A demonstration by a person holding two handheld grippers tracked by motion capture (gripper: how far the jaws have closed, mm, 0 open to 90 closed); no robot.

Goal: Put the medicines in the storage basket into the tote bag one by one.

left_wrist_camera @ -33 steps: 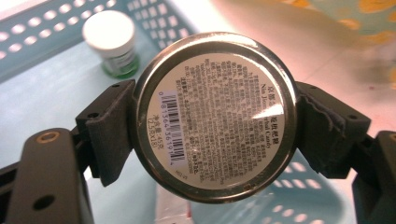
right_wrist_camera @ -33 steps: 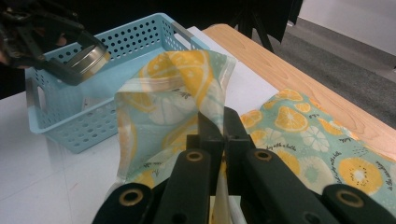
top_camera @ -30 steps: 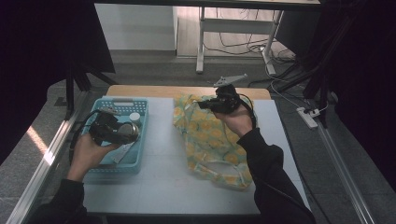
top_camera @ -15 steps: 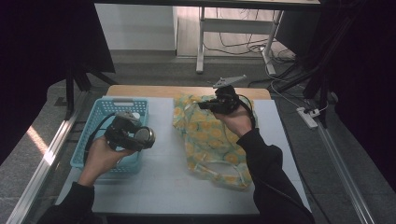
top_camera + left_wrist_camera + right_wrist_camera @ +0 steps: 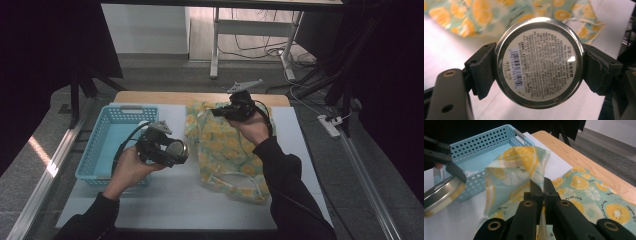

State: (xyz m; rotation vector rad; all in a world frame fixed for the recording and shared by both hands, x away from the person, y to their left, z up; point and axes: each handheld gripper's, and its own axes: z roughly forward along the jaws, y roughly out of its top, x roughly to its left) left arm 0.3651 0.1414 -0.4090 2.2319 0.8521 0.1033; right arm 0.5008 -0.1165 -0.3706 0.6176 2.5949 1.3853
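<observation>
The round tin [image 5: 539,62], gripped in the left tongs [image 5: 172,150], has been carried out of the blue basket [image 5: 107,142] toward the fruit-print bag [image 5: 227,150] at the desk's middle; its mouth is held up, pinched in the right tongs [image 5: 541,187], so insertion seems next
</observation>
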